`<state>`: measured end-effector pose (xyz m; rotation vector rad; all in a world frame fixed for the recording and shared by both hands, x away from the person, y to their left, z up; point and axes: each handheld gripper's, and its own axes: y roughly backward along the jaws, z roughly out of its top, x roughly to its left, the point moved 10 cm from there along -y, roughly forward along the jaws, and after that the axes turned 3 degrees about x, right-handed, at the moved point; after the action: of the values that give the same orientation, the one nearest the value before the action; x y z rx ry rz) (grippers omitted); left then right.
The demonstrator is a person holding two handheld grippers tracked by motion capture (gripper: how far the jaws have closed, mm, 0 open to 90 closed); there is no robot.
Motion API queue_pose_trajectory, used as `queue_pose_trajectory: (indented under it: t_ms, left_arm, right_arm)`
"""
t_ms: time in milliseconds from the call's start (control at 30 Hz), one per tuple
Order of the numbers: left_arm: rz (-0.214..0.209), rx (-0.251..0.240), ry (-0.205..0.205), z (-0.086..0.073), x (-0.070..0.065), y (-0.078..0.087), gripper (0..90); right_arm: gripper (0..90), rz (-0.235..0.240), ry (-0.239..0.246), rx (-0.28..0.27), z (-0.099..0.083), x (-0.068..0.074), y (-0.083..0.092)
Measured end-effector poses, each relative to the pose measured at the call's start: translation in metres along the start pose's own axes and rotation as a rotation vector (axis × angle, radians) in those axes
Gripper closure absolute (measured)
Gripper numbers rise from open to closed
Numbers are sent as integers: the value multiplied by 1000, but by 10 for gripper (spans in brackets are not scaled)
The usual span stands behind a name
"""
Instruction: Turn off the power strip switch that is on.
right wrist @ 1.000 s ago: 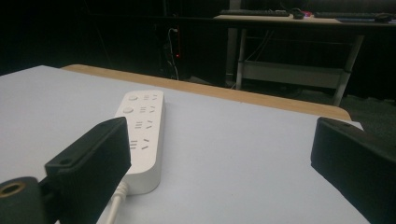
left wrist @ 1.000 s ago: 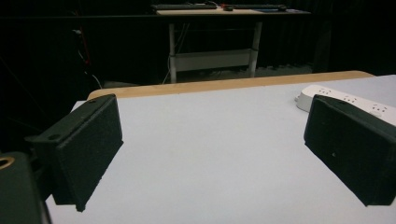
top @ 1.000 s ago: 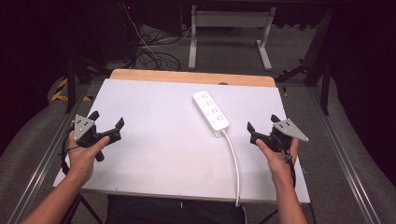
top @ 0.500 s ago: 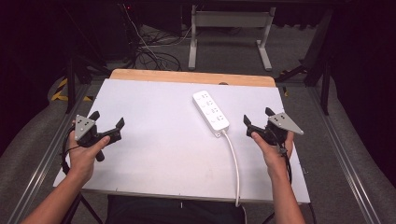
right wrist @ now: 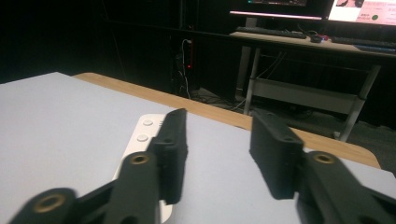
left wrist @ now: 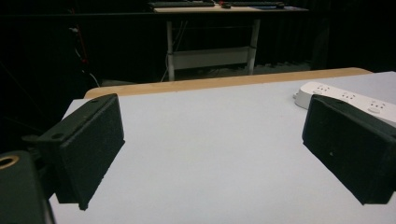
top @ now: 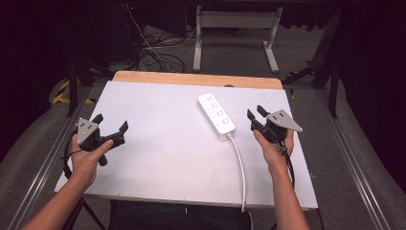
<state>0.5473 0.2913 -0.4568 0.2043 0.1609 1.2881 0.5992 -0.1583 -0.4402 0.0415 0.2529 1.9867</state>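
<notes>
A white power strip (top: 216, 113) lies slantwise on the white table (top: 158, 158), right of the middle, its cord (top: 241, 167) trailing back to the near edge. The right gripper (top: 253, 115) hovers just beside the strip's near end, apart from it; its jaws have just been closing and now stand partly open with nothing between them. In the right gripper view the strip (right wrist: 140, 140) sits just behind its left jaw. The left gripper (top: 111, 124) hangs over the table's left side, well apart from the strip, jaws spread wide and empty.
</notes>
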Motion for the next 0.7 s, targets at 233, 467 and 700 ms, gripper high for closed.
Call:
queue_pose_trajectory:
  t_ms: [233,467,700]
  left_arm:
    - [2,0,0,0,0,0,60]
    - [5,4,-4,-1,1,1,59]
    - [14,8,-5,-2,3,3,60]
  right_arm:
    - [819,11,26,0,5,4,-9]
    - [900,29,41,-7,13,6,-18]
    - [900,77,53,32,15,18,-36]
